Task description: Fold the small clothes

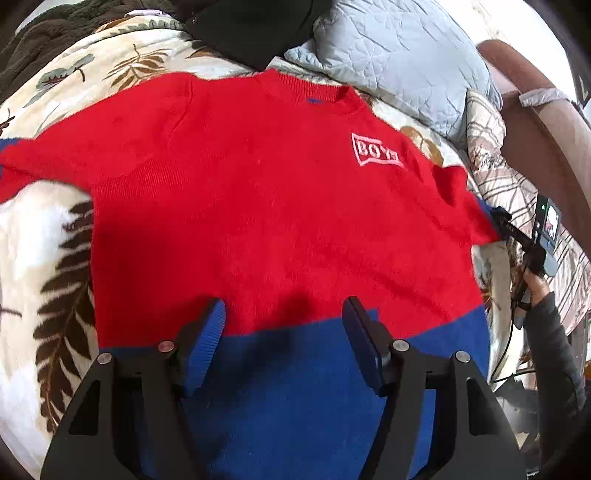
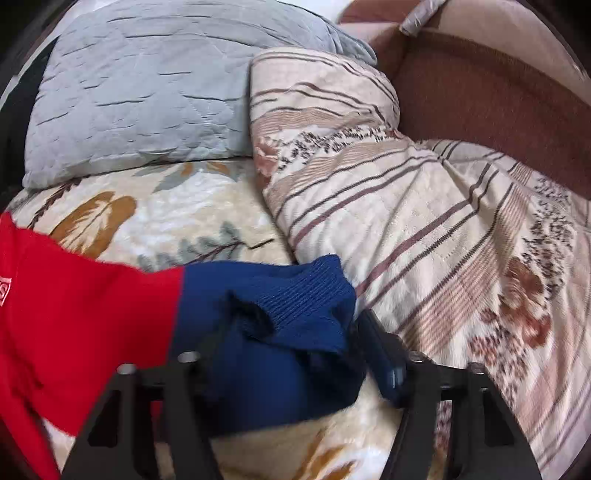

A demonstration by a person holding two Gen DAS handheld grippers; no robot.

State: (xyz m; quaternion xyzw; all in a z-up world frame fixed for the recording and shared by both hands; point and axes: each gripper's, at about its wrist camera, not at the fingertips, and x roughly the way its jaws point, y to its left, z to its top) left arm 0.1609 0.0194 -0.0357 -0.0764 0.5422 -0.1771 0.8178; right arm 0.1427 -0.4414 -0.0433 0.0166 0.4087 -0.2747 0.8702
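Red sweater (image 1: 258, 192) with blue hem lies flat, front up, on leaf-print blanket (image 1: 55, 258), neck at 12 o'clock. Left gripper (image 1: 284, 317) at 6 o'clock over hem, jaws apart, gripping nothing. Right gripper (image 2: 295, 332) at blue cuff (image 2: 295, 295); cuff between its jaws, clamped or loose: can't tell

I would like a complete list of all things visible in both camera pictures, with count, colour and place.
sweater: one, red with blue hem and cuffs, spread flat on blanket
sweater cuff: one, blue, between the right fingers
blanket: one, cream with leaf print, under sweater
pillow: one, grey quilted, behind sweater
striped quilt: one, beige with brown stripes, right of pillow
dark garment: one, black, beyond collar
left hand-held gripper: open over the hem
right hand-held gripper: around the cuff
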